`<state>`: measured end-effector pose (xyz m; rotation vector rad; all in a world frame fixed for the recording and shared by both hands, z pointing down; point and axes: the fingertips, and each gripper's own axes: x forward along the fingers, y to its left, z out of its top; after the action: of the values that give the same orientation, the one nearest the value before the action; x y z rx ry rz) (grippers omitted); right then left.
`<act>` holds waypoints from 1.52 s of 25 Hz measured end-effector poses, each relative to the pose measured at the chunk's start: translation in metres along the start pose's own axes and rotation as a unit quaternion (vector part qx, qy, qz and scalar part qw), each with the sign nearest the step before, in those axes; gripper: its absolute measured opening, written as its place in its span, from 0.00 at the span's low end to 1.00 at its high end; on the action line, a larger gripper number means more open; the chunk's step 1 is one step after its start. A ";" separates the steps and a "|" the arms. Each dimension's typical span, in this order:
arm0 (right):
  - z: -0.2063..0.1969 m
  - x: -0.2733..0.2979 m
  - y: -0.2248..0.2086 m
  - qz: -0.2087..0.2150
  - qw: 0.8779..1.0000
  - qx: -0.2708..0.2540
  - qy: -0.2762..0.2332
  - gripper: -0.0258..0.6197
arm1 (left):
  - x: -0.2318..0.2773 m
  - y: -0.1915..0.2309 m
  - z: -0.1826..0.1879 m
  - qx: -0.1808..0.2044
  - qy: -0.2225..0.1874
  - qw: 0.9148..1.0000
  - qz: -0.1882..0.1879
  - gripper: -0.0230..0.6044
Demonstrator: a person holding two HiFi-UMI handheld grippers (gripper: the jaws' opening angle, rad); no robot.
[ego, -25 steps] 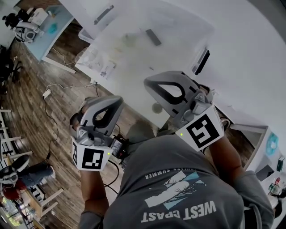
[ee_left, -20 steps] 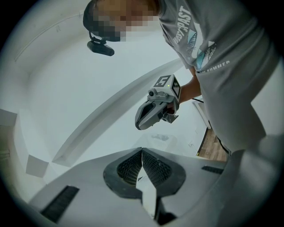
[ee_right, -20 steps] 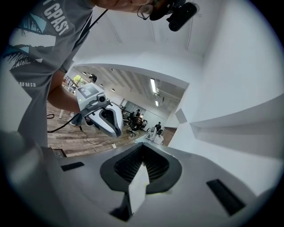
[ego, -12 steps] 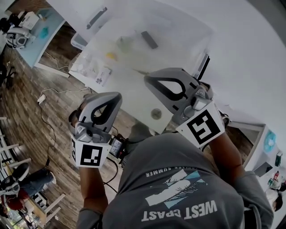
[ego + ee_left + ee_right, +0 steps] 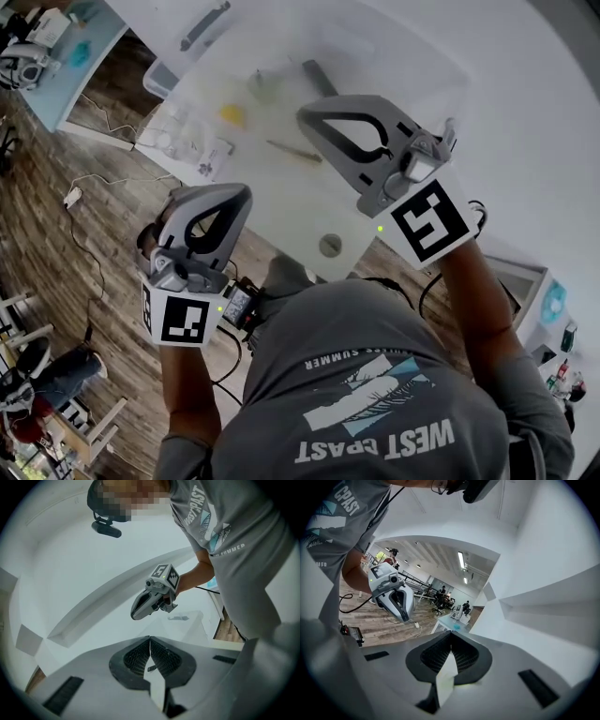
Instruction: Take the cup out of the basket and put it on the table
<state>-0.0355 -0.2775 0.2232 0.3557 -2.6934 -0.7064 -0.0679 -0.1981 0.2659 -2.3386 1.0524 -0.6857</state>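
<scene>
Grey left gripper (image 5: 150,641) and right gripper (image 5: 451,634), black-and-white square-patterned cubes (image 5: 429,220); white worktop (image 5: 274,206) beyond the jaws; brown wood-plank floor (image 5: 84,220).

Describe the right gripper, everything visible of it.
The right gripper is grey moulded plastic with a loop-shaped body, dark ribbed pads and a white cube bearing black square markers at its rear. Its jaws are shut and empty. The person's hand holds it in the air over the white table, pointing slightly downward.
</scene>
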 end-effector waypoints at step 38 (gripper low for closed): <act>-0.334 0.259 0.035 0.242 0.918 -0.016 0.314 0.23 | 0.034 0.043 -0.162 -0.175 0.045 0.984 0.005 0.11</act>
<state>-0.1513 -0.4731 0.5808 -0.0945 -2.0270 -0.3925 -0.1703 -0.2854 0.3710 -2.6149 1.3151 -0.6524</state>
